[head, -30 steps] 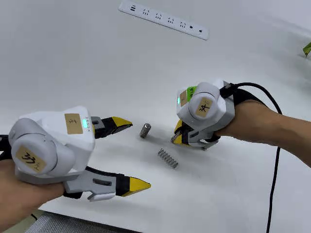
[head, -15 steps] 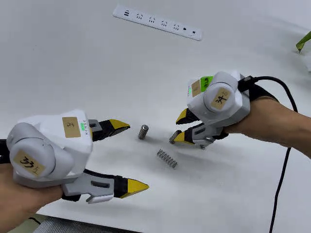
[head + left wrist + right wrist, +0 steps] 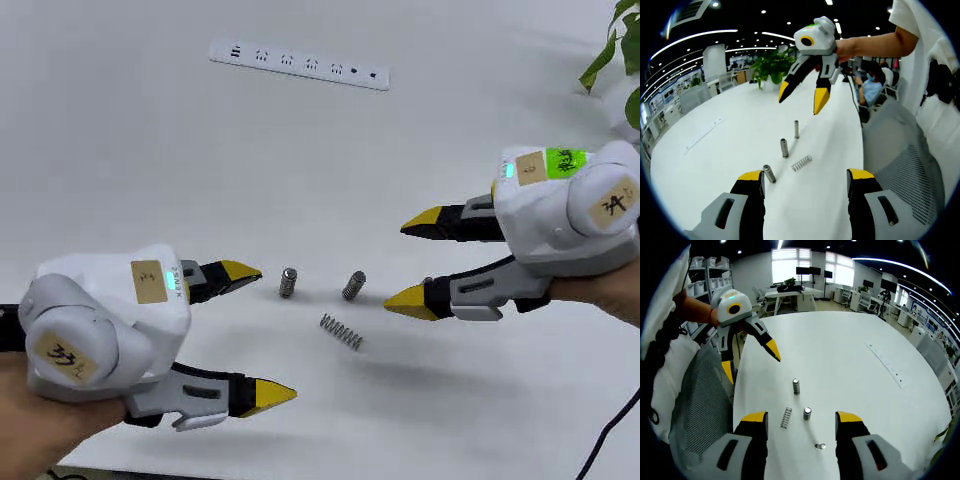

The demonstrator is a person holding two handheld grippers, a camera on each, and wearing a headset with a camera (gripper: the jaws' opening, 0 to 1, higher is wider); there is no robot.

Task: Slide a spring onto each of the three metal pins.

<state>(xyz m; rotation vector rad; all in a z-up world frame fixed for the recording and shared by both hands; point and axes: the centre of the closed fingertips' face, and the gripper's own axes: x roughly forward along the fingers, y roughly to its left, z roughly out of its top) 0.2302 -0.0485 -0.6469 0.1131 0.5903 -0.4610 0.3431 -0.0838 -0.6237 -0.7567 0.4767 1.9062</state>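
Note:
Two short metal pins stand upright on the white table, each with a spring on it: one (image 3: 288,282) (image 3: 769,173) (image 3: 796,386) nearer my left gripper, the other (image 3: 353,285) (image 3: 784,147) (image 3: 807,413) to its right. A bare third pin (image 3: 796,129) (image 3: 819,446) stands closest to my right gripper. A loose spring (image 3: 341,331) (image 3: 801,162) (image 3: 786,417) lies flat in front of them. My left gripper (image 3: 258,331) (image 3: 806,176) is open and empty at the lower left. My right gripper (image 3: 412,260) (image 3: 801,418) hovers open and empty to the right of the pins.
A white power strip (image 3: 298,64) lies at the far side of the table. Green plant leaves (image 3: 620,60) reach in at the top right. A grey mesh chair (image 3: 905,165) stands beside the near table edge.
My right gripper was down at the second pin with its spring, then opened, let go and drew back to the right and up. The left gripper has barely moved.

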